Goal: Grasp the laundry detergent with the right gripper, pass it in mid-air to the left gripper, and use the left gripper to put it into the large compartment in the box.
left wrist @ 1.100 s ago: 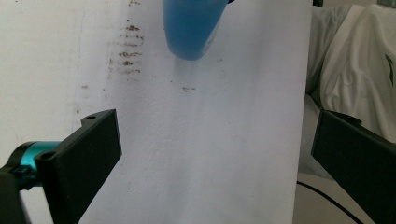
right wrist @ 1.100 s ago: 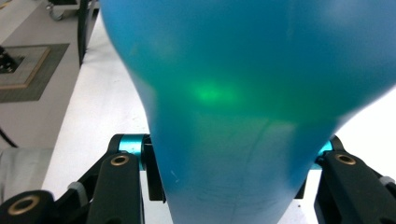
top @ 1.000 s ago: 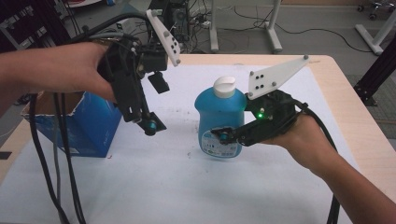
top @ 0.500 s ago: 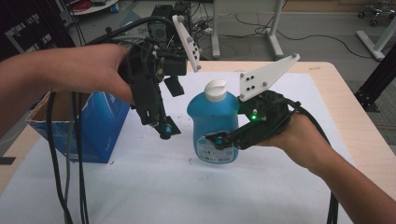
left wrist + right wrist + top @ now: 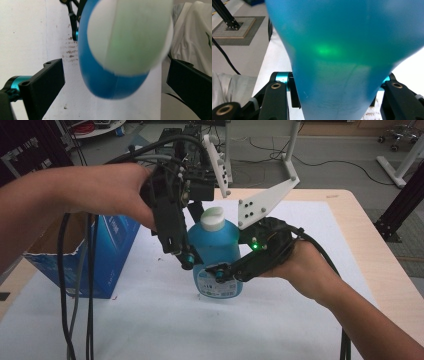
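Blue bottle (image 5: 215, 252) stays pinched by the right tongs (image 5: 227, 272); the left tongs (image 5: 192, 255), spread, have moved over its cap (image 5: 130, 35).

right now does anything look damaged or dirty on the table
Yes. The blue cardboard box has a torn, ragged top edge, and brown specks stain the white table cover beside the blue bottle. The bottle stands upright with its cap on.
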Demonstrator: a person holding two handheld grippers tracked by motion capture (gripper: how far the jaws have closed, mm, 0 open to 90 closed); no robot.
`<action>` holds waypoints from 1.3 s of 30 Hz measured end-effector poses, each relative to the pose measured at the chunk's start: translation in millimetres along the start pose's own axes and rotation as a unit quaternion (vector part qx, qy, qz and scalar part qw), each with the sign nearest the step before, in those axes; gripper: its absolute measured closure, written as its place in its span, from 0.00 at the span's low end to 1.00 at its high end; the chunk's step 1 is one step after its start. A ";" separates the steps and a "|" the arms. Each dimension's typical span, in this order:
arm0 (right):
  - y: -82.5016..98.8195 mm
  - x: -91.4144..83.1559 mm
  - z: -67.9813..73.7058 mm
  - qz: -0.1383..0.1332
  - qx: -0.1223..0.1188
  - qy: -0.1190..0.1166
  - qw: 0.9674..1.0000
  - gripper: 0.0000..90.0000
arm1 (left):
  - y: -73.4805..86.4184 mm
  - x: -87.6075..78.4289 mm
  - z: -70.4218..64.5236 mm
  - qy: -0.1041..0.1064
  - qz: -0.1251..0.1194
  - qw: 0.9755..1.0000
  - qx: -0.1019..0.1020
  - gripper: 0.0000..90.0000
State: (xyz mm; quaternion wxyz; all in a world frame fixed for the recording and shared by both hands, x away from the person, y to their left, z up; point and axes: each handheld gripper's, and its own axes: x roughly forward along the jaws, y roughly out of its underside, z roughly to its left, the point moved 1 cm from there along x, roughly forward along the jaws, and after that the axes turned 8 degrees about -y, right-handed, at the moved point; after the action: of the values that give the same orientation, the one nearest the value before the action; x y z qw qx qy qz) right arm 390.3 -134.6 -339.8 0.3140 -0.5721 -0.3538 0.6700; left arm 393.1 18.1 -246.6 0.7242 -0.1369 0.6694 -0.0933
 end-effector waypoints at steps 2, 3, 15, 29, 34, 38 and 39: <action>-1.7 0.8 -0.7 0.001 -0.001 -0.002 1.000 0.52 | -2.9 -0.1 0.6 -0.002 -0.003 1.000 0.002 0.02; -2.1 1.4 -1.0 0.002 0.001 -0.002 1.000 0.52 | -3.8 -0.2 0.8 -0.002 -0.003 1.000 0.002 0.02; -3.6 2.6 -1.8 0.003 0.003 -0.008 1.000 0.52 | -12.4 5.3 3.7 0.008 -0.002 1.000 0.014 0.03; -3.9 4.4 -1.0 0.005 0.009 -0.014 1.000 0.52 | -14.7 6.6 4.7 0.015 -0.010 0.999 0.028 0.23; -4.5 4.2 -1.0 0.005 0.009 -0.013 1.000 0.52 | -12.8 5.3 5.1 0.010 -0.011 0.999 0.031 0.26; -4.8 4.4 -1.2 0.005 0.010 -0.012 1.000 0.52 | -11.9 4.5 4.9 0.011 -0.012 0.999 0.032 0.31; -4.8 4.6 -1.3 0.006 0.009 -0.012 1.000 0.52 | -12.0 4.6 4.7 0.011 -0.012 0.999 0.033 0.31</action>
State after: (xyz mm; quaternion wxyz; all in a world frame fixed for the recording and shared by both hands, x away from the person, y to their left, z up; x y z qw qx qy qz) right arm 391.0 -128.0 -338.5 0.3112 -0.5627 -0.3481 0.6821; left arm 398.7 5.7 -246.7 0.7199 -0.1200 0.6720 -0.1255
